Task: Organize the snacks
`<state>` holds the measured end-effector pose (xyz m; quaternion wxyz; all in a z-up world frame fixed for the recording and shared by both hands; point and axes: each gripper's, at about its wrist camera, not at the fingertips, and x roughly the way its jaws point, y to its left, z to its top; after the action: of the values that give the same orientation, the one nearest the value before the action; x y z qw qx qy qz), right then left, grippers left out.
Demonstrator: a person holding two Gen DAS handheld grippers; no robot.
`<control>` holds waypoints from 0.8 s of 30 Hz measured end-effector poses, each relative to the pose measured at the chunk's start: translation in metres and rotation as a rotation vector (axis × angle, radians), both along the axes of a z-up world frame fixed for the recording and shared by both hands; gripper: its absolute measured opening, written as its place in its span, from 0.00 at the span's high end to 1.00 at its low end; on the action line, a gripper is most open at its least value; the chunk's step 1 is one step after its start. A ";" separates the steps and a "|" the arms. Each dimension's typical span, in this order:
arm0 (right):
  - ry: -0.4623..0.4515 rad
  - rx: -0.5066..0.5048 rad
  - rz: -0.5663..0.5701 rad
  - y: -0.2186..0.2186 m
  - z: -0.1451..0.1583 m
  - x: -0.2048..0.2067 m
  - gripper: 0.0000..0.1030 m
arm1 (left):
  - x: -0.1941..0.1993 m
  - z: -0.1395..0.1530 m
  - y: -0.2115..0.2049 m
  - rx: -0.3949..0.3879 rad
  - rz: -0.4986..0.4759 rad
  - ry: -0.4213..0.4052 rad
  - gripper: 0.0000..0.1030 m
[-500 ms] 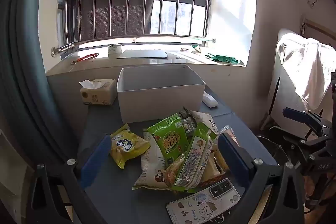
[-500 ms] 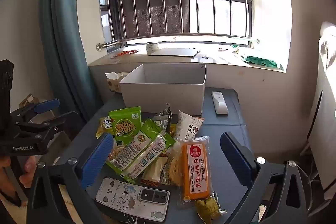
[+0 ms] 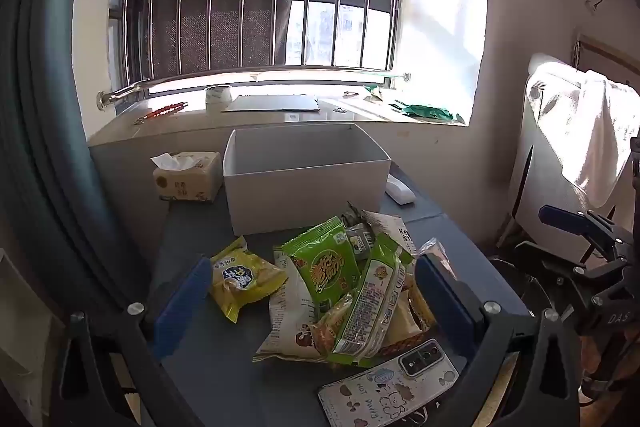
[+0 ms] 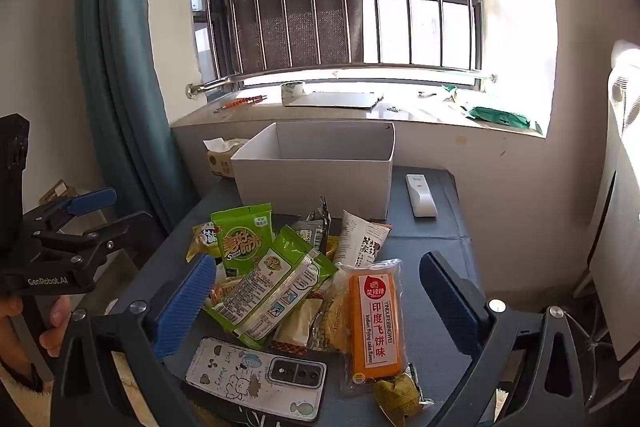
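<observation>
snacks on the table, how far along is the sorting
Nothing looks done: what shows of the white box inside is empty. Nothing is in hand: the left tool and right tool are both open above the snack pile. Every packet, including the orange flying cake pack, is left to move.

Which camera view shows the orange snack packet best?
The right wrist view: the orange snack packet lies fully visible near the front of the pile, with its label readable. In the left wrist view it is hidden behind other packets and the gripper's finger.
</observation>
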<state>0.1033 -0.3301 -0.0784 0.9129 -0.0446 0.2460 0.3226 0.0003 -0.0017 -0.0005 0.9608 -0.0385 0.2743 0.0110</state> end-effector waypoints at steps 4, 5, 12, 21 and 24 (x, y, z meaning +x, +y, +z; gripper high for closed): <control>-0.002 0.000 0.002 0.000 0.000 -0.001 0.00 | 0.000 0.000 0.000 0.002 0.000 0.002 0.00; -0.001 0.000 0.003 -0.001 0.001 -0.001 0.00 | 0.000 0.001 0.000 0.003 0.001 0.002 0.00; 0.002 0.000 0.010 0.000 0.000 0.000 0.00 | 0.000 0.000 0.001 0.002 0.004 0.003 0.00; 0.001 -0.002 0.015 0.002 0.000 -0.002 0.00 | 0.001 0.000 0.001 0.000 0.004 0.005 0.00; 0.003 -0.005 0.015 0.002 0.000 -0.002 0.00 | 0.001 -0.001 0.001 0.001 0.005 0.007 0.00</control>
<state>0.1017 -0.3282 -0.0785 0.9100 -0.0480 0.2479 0.3290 0.0014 -0.0006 -0.0012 0.9598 -0.0384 0.2777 0.0135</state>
